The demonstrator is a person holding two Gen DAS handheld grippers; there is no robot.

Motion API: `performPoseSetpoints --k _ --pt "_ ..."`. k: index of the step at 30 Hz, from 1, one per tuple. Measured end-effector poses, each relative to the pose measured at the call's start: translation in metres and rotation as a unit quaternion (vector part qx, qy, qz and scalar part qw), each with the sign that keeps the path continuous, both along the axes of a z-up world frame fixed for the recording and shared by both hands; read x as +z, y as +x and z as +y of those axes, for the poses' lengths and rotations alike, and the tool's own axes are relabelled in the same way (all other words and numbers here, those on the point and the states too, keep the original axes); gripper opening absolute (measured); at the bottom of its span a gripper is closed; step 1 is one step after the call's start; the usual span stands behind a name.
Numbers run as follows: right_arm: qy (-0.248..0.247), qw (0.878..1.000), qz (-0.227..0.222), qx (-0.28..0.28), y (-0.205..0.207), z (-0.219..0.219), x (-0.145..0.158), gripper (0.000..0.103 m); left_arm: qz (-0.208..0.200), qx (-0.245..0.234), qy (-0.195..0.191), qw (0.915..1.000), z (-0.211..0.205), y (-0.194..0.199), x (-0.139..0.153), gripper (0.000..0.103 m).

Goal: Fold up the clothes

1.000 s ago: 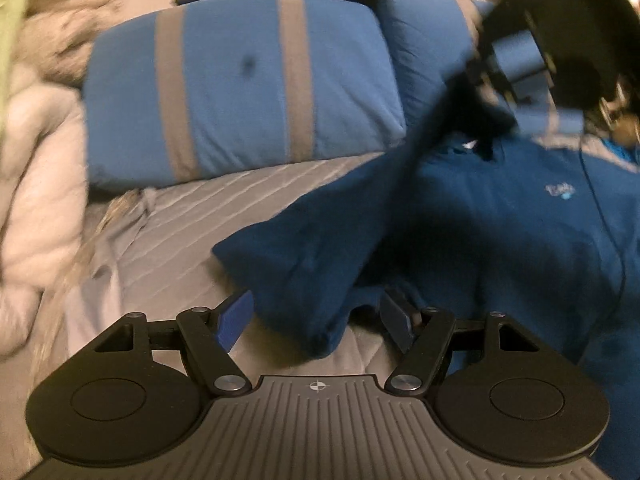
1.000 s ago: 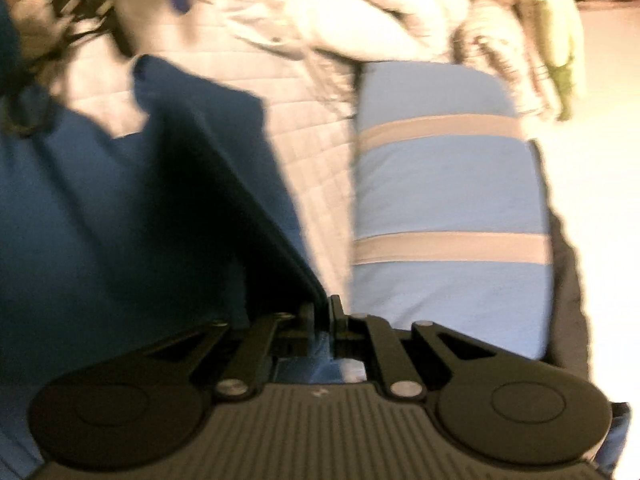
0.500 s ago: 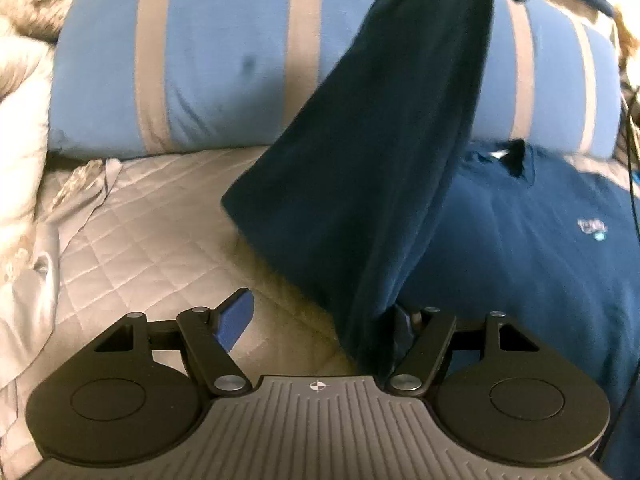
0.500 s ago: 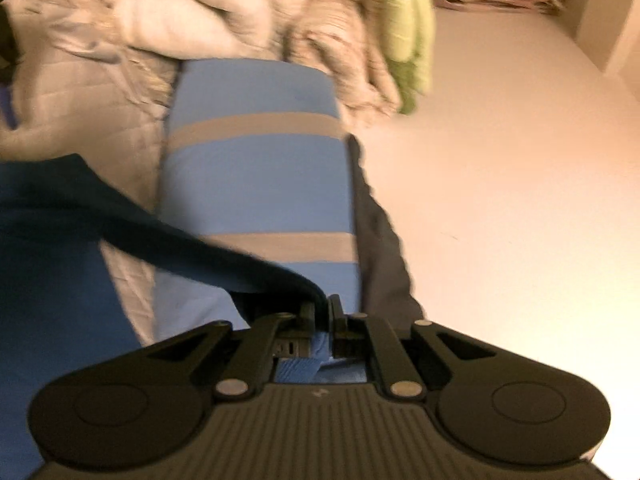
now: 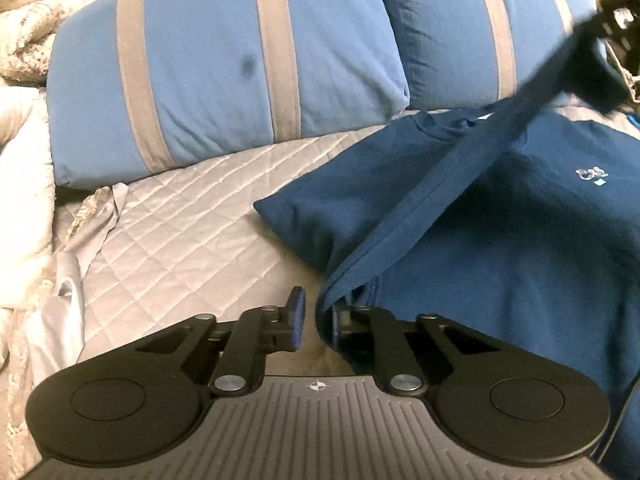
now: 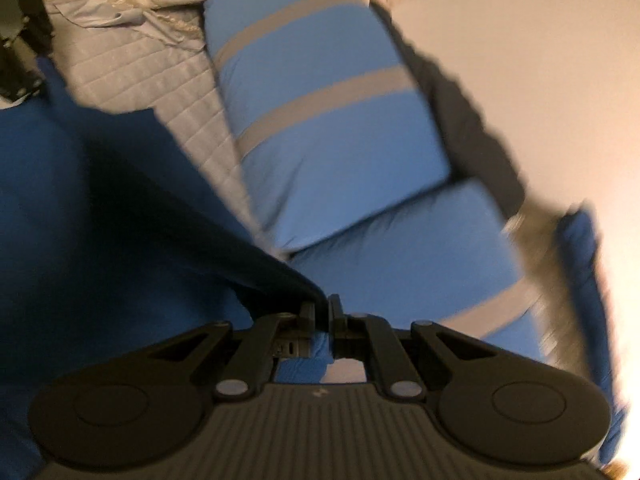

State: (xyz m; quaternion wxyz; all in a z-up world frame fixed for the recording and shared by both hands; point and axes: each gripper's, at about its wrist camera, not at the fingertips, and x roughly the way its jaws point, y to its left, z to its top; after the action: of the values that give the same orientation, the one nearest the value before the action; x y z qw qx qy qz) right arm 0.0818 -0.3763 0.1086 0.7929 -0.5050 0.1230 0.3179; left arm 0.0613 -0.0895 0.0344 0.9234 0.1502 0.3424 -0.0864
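A dark blue sweatshirt (image 5: 500,248) with a small chest logo lies on the grey quilted bed (image 5: 180,216). One sleeve (image 5: 460,160) is stretched taut from its fold near me up to the top right. My left gripper (image 5: 318,304) is closing around that fold: the cloth lies against the right finger, and a narrow gap still shows at the left pad (image 5: 298,310). In the right wrist view my right gripper (image 6: 322,308) is shut on the sleeve's end (image 6: 280,280), held up over the pillows. That view is blurred.
Two blue pillows with grey stripes (image 5: 224,72) (image 5: 480,32) stand against the head of the bed. Crumpled pale bedding (image 5: 20,128) is piled at the left. A loose grey sheet edge (image 5: 68,288) lies left of my left gripper. A bare wall (image 6: 520,60) is behind the pillows.
The left jaws have drawn in from wide to a narrow gap at the sleeve's fold. The right gripper carried the sleeve end rightward, so the sleeve now runs diagonally across the sweatshirt.
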Motion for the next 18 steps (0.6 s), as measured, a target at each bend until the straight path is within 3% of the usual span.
performPoseSetpoints --k 5,9,12,14,16,18 --pt "0.011 0.998 0.052 -0.025 -0.003 -0.030 -0.034 0.005 -0.008 -0.011 0.037 0.9992 -0.008 0.002 -0.005 0.011" --pt "0.009 1.000 -0.014 -0.024 -0.023 -0.043 -0.029 0.004 -0.025 -0.026 0.036 0.9987 -0.009 -0.004 0.000 0.013" --pt "-0.031 0.998 -0.047 -0.017 -0.051 -0.054 -0.027 0.005 -0.025 -0.041 0.050 0.9976 -0.014 -0.007 -0.001 0.014" --pt "-0.075 0.997 -0.022 -0.011 -0.067 -0.062 -0.041 0.028 -0.009 -0.049 0.058 0.9971 -0.015 -0.003 -0.007 0.015" --pt "-0.112 0.993 0.038 0.005 -0.083 -0.072 -0.064 0.040 -0.004 -0.045 0.069 0.9966 -0.015 -0.003 -0.011 0.033" --pt "-0.110 0.990 0.091 0.009 -0.091 -0.090 -0.076 0.046 -0.003 -0.046 0.073 0.9962 -0.014 -0.008 -0.011 0.047"
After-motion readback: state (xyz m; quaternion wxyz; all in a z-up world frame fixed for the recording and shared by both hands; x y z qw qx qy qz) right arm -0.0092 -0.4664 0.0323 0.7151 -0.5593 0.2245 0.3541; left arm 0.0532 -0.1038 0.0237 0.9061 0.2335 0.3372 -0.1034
